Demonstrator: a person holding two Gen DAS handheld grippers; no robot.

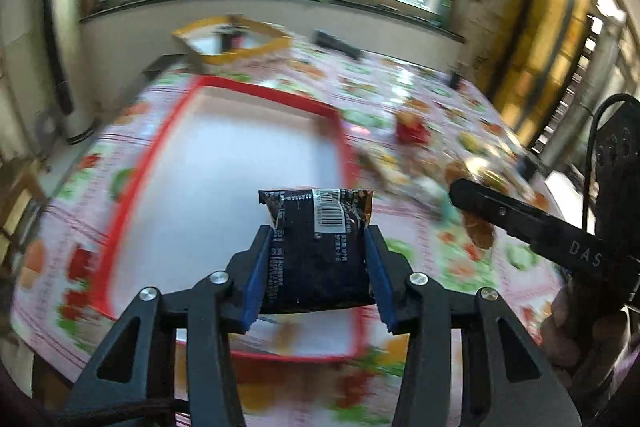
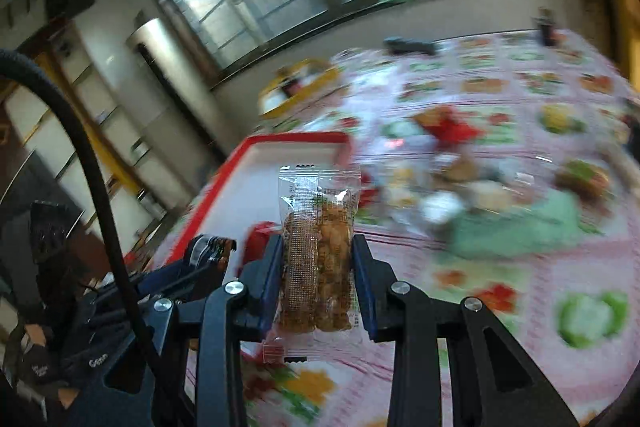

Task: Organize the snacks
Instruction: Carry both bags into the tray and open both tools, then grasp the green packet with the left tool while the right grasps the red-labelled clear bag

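My left gripper (image 1: 318, 243) is shut on a black snack packet (image 1: 316, 251) with a white barcode label, held above the near right part of a red-rimmed white tray (image 1: 260, 95). My right gripper (image 2: 316, 247) is shut on a clear packet of brown crunchy snacks (image 2: 318, 251), held above the table just right of the same tray (image 2: 296, 138). A pile of loose snack packets (image 2: 452, 183) lies on the tablecloth right of the tray; it also shows in the left wrist view (image 1: 416, 155). The right gripper's finger (image 1: 520, 223) shows at the right of the left wrist view.
A yellow-rimmed tray (image 1: 236, 39) with a dark item stands at the table's far left corner. A dark flat object (image 1: 340, 45) lies near the far edge. The table has a fruit-patterned cloth (image 2: 520, 267). A window wall runs behind; both views are motion-blurred.
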